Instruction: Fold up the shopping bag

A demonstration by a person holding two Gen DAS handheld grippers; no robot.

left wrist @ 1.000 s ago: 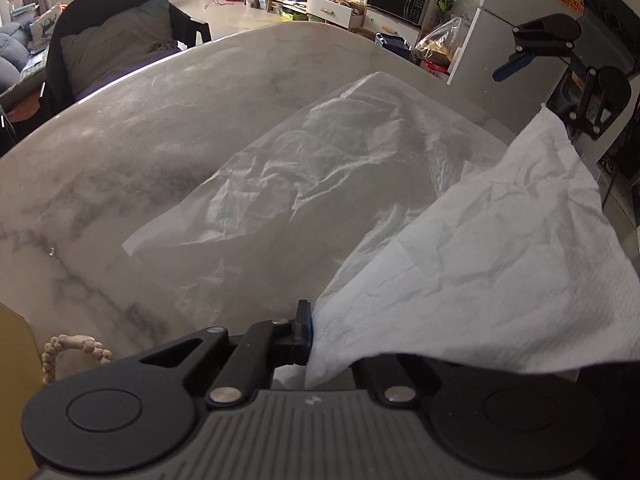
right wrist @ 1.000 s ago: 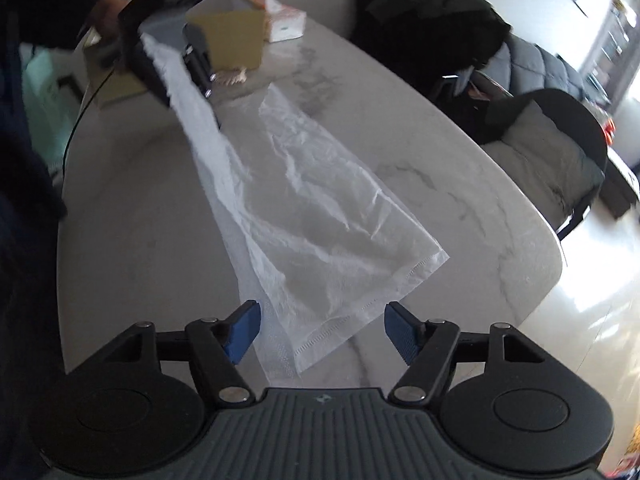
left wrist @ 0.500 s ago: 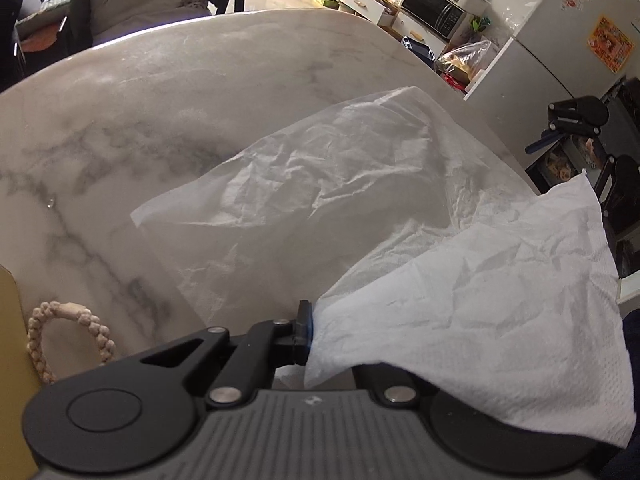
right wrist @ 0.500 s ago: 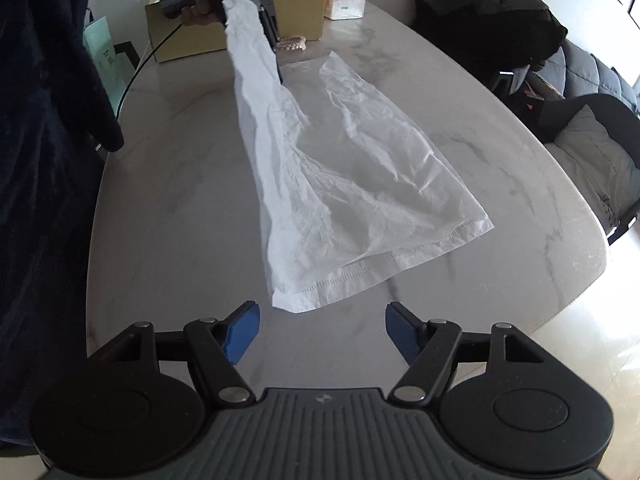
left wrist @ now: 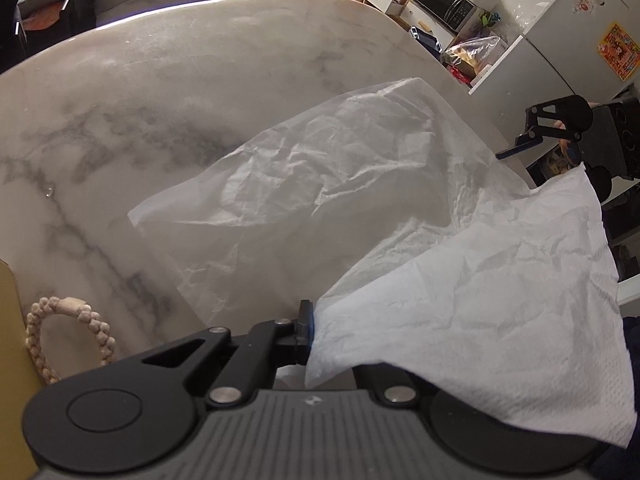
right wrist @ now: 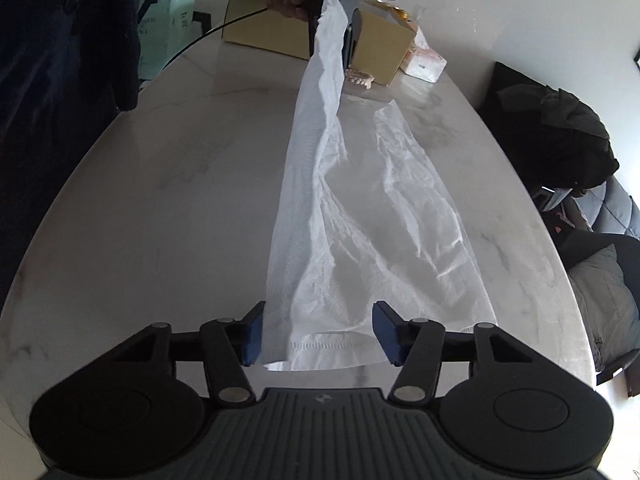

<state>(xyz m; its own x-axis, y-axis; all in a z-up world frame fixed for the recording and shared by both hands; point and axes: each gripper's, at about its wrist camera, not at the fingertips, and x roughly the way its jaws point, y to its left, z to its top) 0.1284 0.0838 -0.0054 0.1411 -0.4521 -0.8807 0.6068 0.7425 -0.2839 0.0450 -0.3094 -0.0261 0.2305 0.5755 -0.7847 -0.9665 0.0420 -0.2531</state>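
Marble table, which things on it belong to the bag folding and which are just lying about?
Job:
white shopping bag
left gripper, clamped on the bag's raised end
right gripper, open at the bag's near end

Lying about:
bead bracelet
cardboard box
tissue pack

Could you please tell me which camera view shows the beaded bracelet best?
The left wrist view: the beaded bracelet lies close on the marble table, beads distinct. The right wrist view shows only a small, distant pinkish patch beside the cardboard box.

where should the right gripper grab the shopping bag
Probably the stitched bottom corner of the shopping bag, which lies between the open right gripper's fingers. Come in low along the marble table; the left gripper holds the far end raised.
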